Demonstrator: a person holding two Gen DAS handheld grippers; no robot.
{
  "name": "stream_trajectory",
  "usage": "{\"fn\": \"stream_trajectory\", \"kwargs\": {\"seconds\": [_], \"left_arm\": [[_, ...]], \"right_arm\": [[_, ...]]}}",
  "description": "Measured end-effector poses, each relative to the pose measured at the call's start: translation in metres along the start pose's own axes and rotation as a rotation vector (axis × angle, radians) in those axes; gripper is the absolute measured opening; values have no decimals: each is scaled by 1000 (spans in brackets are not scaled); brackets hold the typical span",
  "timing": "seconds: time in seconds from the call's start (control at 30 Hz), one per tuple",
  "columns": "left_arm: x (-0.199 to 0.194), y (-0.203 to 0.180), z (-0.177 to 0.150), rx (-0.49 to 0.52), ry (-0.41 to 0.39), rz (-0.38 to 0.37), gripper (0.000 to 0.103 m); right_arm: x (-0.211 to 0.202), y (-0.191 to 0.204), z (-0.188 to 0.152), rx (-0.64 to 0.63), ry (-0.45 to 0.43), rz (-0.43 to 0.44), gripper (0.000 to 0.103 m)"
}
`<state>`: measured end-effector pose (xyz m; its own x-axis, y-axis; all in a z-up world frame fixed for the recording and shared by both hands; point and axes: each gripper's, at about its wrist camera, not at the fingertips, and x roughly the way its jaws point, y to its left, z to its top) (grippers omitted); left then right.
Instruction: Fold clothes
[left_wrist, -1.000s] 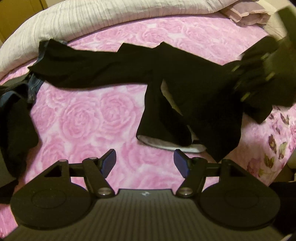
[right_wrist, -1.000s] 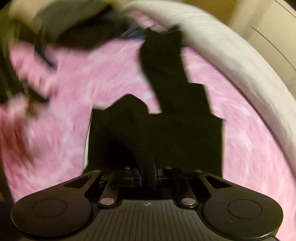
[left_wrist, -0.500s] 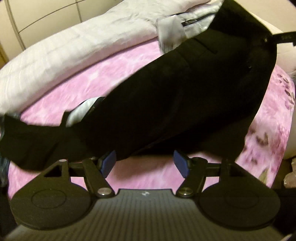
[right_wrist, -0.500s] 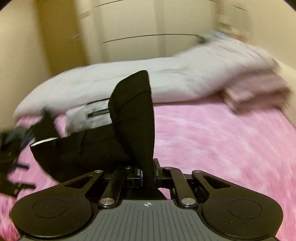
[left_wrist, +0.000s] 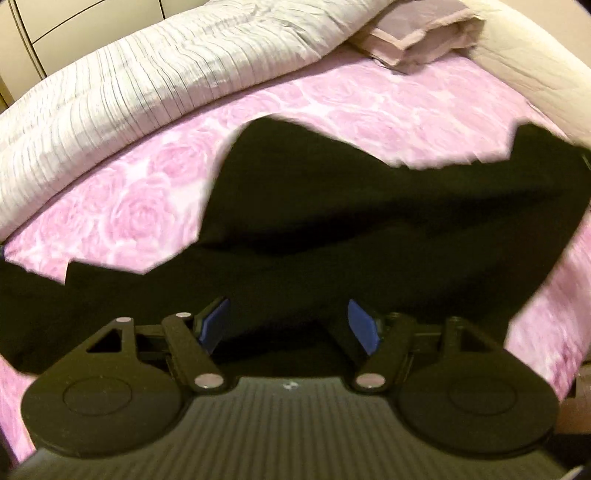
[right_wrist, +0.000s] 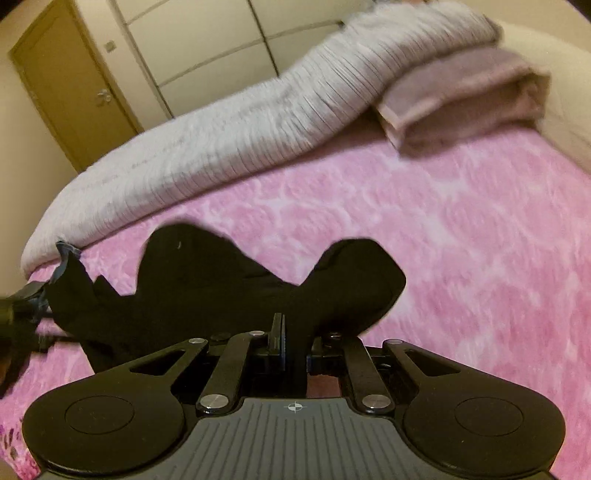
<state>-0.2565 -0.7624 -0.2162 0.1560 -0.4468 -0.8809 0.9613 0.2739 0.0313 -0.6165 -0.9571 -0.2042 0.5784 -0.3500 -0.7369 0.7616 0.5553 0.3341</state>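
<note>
Since the earlier frame, black trousers (right_wrist: 229, 295) have swung across onto the pink bed (right_wrist: 461, 240). Right gripper (right_wrist: 286, 343) clamps a fabric fold; left gripper (left_wrist: 290, 325) hovers released above cloth. Risk: thin pinch slips, bunching the fold.

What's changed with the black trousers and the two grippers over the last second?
The right gripper has dragged the black trousers across the pink floral sheet; they lay strung out far from the left gripper and now bunch up right under it. Unchanged: right jaws clamped on the cloth, left jaws open and holding nothing, white duvet in place.
</note>
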Motion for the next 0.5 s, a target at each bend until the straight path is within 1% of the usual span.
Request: {"fn": "stream_trajectory", "kwargs": {"seconds": [0.07,0.17,0.3,0.33,0.4,0.43,0.5], "left_arm": [[20,15,19,3,-6,-12,68],[56,32,50,23,-14,-64,68],[112,46,87,110,-34,-149,69],[125,48,96,122,-34,-177,69],[147,53,111,102,-9,-273,69],[157,56,118,91,12,-320,66],[172,57,129,94,67,-387,53]], "right_arm": [[2,-13,-12,73,26,-16,7],[3,-25,-29,156,63,-35,7],[6,-34,-47,211,93,-50,7],[8,-37,-50,226,100,-52,7],[9,-41,-55,249,114,-53,7],[10,-43,-57,255,120,-55,7],[15,-45,-57,259,130,-61,7]]}}
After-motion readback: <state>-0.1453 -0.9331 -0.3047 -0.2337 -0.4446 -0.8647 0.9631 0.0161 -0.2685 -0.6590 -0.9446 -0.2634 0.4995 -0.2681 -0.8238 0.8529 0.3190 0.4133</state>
